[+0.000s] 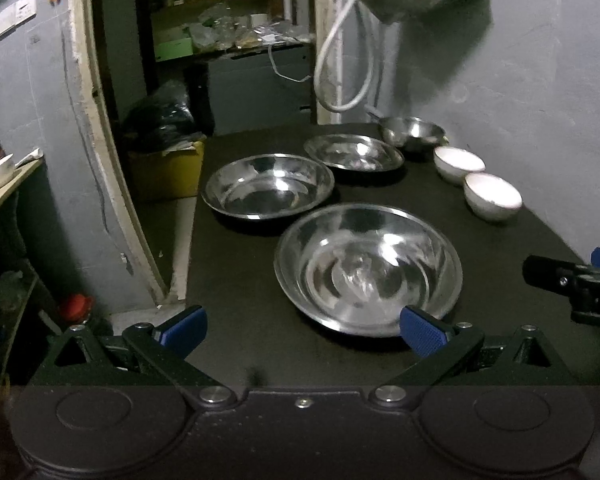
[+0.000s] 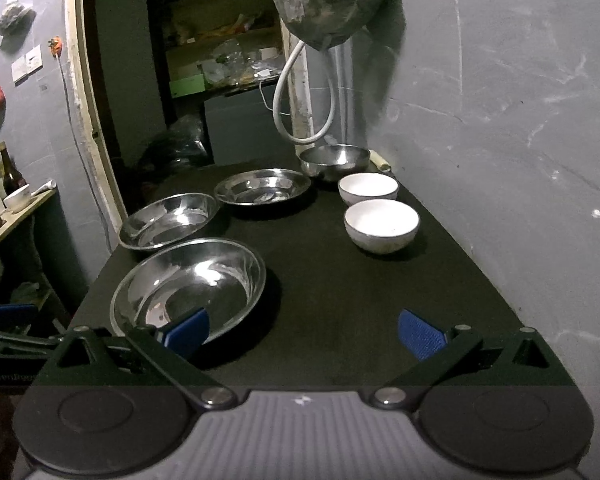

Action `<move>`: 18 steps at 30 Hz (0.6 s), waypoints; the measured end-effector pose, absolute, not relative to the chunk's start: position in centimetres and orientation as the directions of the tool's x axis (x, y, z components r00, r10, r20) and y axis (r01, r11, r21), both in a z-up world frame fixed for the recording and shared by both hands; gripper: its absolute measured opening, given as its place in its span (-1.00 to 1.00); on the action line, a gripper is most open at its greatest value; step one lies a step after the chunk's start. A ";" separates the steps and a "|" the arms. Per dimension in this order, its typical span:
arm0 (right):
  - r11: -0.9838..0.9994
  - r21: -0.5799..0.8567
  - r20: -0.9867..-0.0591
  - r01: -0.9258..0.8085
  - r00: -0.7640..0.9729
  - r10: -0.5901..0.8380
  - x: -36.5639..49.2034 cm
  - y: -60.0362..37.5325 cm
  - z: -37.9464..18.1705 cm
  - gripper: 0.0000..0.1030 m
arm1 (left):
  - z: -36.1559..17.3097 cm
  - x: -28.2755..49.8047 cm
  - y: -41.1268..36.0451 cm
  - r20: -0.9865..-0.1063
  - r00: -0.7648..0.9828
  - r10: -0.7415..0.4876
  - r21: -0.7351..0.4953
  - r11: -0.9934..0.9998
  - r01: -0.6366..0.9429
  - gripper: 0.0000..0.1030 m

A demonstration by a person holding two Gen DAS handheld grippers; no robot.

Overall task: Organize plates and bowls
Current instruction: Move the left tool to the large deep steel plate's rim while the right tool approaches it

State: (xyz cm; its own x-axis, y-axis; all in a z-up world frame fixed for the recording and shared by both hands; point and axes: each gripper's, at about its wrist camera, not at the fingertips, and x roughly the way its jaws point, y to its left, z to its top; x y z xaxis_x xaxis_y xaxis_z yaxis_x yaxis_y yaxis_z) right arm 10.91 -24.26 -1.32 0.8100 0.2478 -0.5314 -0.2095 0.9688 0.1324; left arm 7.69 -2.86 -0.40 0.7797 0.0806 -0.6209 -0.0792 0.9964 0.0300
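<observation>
A rough home kitchen here: steel plates [image 2: 168,220] and white bowls [image 2: 381,225] sit on a dark counter [image 2: 360,300] against bare grey plaster. Beyond the doorway, a cluttered pantry shelf [image 2: 224,76]; bottles [image 2: 10,176] line a side ledge.

Both wrist cameras look low along the black table [image 1: 260,344], left one nearer its left edge, sharing the steel plates [image 1: 268,188] and white bowls [image 2: 381,224].

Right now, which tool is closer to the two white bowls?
Probably the right tool. Its view looks straight up the table toward the white bowls, with bare surface between. The left tool faces the nearest steel plate instead.
</observation>
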 end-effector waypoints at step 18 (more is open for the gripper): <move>0.909 0.252 -0.512 -0.333 0.751 0.417 18.9 -20.9 3.5 1.00 | 2.5 17.5 7.1 -0.642 0.762 0.088 -0.076 0.981 -0.177 0.98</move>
